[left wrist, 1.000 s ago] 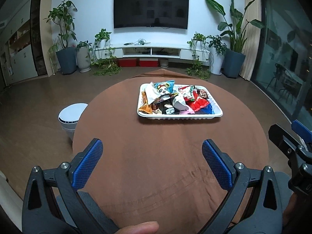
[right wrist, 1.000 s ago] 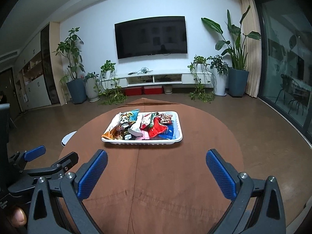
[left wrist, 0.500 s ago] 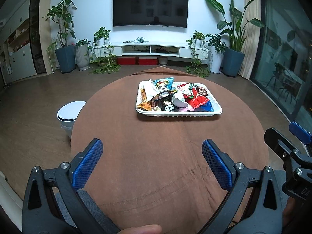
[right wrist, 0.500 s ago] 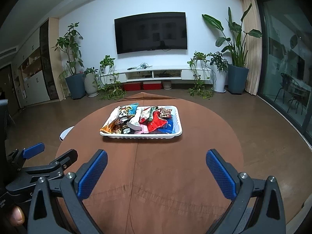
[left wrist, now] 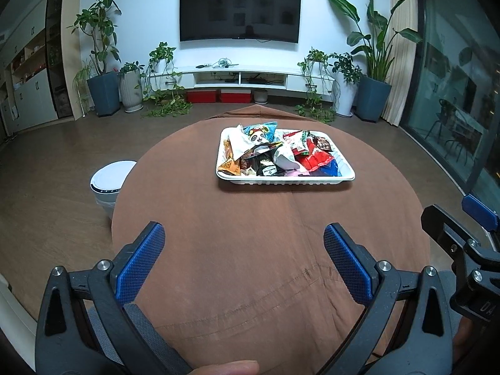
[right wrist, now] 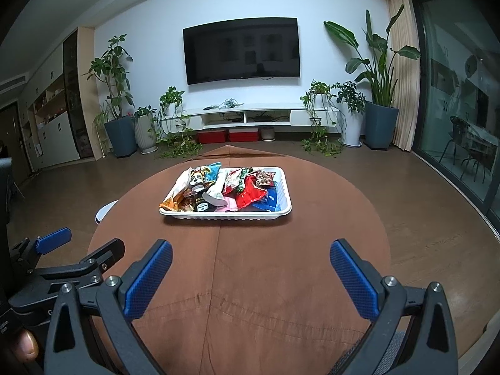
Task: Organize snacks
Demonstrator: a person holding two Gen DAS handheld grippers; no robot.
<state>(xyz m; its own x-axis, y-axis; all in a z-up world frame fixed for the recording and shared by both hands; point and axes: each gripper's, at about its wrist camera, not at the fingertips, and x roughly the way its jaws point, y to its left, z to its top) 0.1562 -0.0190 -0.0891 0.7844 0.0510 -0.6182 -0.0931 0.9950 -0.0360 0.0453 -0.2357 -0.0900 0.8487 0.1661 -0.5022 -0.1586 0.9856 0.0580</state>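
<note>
grippers, left (left wrist: 243, 243) and right (right wrist: 250, 261), both spread as before, tray (left wrist: 286, 180) perhaps marginally farther

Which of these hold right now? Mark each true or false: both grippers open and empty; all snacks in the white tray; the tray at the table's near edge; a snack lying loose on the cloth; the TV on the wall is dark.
1. Left gripper and right gripper are open and empty. True.
2. The snacks are all piled in the white tray. True.
3. The tray sits at the table's near edge. False: it sits toward the far side of the table.
4. A snack lies loose on the cloth. False: none shows outside the tray.
5. The TV is dark. True.
</note>
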